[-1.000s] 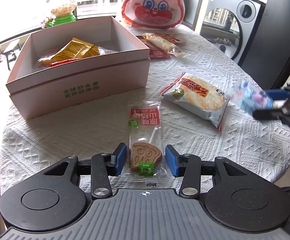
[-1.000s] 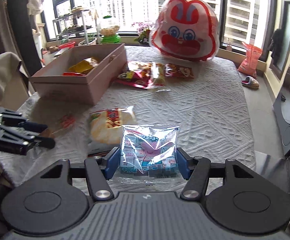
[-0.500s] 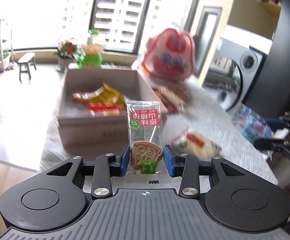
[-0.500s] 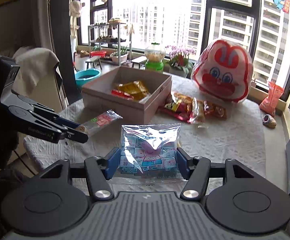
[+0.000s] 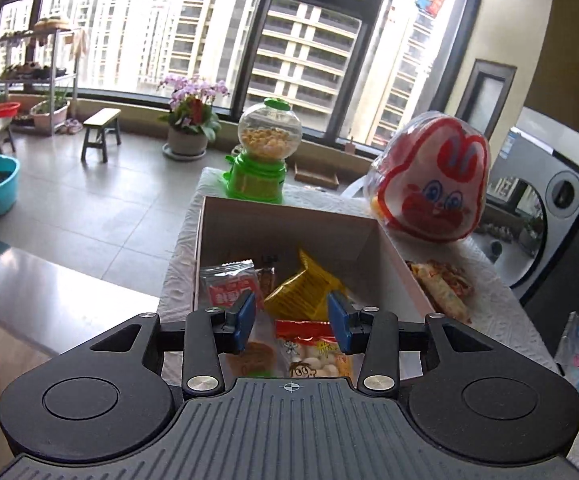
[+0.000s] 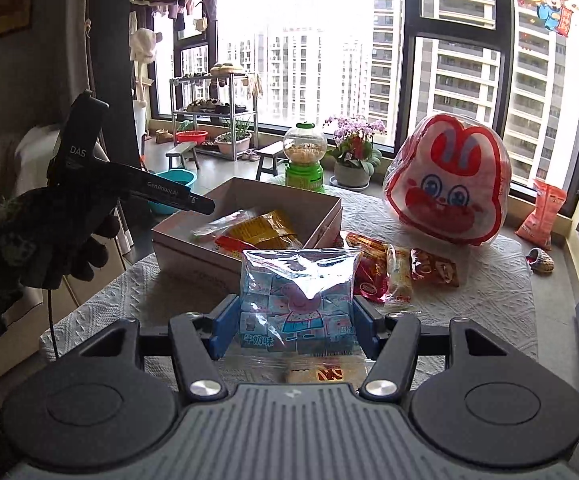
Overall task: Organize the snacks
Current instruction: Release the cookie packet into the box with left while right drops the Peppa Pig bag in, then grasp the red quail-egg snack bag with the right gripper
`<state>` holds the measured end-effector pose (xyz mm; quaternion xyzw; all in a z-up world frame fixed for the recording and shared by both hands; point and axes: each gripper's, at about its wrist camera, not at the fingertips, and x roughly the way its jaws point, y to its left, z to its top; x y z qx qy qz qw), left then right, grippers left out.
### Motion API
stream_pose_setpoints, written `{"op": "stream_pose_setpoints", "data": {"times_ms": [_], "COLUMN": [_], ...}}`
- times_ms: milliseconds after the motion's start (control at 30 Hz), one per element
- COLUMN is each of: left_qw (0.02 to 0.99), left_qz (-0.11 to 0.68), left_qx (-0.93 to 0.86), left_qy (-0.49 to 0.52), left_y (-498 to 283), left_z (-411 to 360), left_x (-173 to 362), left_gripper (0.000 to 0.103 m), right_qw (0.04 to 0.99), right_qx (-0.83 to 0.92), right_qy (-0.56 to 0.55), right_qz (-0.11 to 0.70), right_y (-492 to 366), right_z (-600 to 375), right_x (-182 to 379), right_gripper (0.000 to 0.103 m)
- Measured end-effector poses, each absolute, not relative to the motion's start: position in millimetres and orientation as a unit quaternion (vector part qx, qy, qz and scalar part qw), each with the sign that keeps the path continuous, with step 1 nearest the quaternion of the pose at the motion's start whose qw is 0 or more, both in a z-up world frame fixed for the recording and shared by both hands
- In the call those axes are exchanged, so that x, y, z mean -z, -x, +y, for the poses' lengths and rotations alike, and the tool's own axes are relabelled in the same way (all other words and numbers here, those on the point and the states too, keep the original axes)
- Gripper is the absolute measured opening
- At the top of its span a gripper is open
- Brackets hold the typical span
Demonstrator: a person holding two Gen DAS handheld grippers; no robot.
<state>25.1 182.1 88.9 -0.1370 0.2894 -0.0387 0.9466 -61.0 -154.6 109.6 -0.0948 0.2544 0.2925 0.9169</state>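
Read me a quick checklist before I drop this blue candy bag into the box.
1. Blue candy bag firmly held by right gripper: ok, pads press both sides.
2. Box open on top: ok.
3. Room left inside the box: ok, bare floor at the far end.
4. Left gripper out of the way: not ok, it hangs over the box, jaws opening, nothing between them.
5. Loose snacks clear of the box: ok, they lie beside it.

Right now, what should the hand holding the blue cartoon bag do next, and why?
Probably swing the blue bag left over the pink box. The right gripper is clamped on it above the table; the box already holds snacks, and the left gripper is opening its jaws there, its biscuit packet loose below.
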Motion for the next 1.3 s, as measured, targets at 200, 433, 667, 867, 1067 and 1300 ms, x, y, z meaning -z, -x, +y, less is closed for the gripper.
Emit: {"op": "stream_pose_setpoints", "data": {"times_ms": [200,433,667,867,1067,1300], "left_qw": [0.938,0.912,0.903,0.903,0.902,0.898], "left_qz": [0.304,0.346,0.375,0.369,0.371,0.381], "left_qx": [0.077,0.156,0.154,0.168,0.166,0.161], "left_qy": [0.150,0.152,0.141,0.144,0.144,0.150], "left_y": [4.4,23.1,22.1,18.7,8.0,-4.5], "left_z": [169.2,129.0,120.6,113.5,109.9,109.1], "left_x": [-83.4,-59.6,-39.9,-36.5,-30.6,-27.4], "left_gripper": [0.045,0.045,0.044,0.044,0.044,0.044], "right_qw": [0.911,0.882,0.897,0.901,0.899,0.918], "right_qx": [-0.306,-0.306,-0.262,-0.196,-0.135,-0.166], "right_qy": [0.066,-0.027,0.014,0.022,0.006,0.006], "right_qz": [0.270,0.357,0.355,0.386,0.417,0.359], "right_y": [-1.9,-128.1,-149.1,-183.0,-228.4,-222.5], "right_z": [-117.2,-45.2,-57.8,-120.6,-154.0,-143.0], "right_x": [-128.1,-106.3,-98.6,-85.0,-36.4,-33.2], "right_gripper": [0.060,0.061,0.063,0.068,0.068,0.071]}}
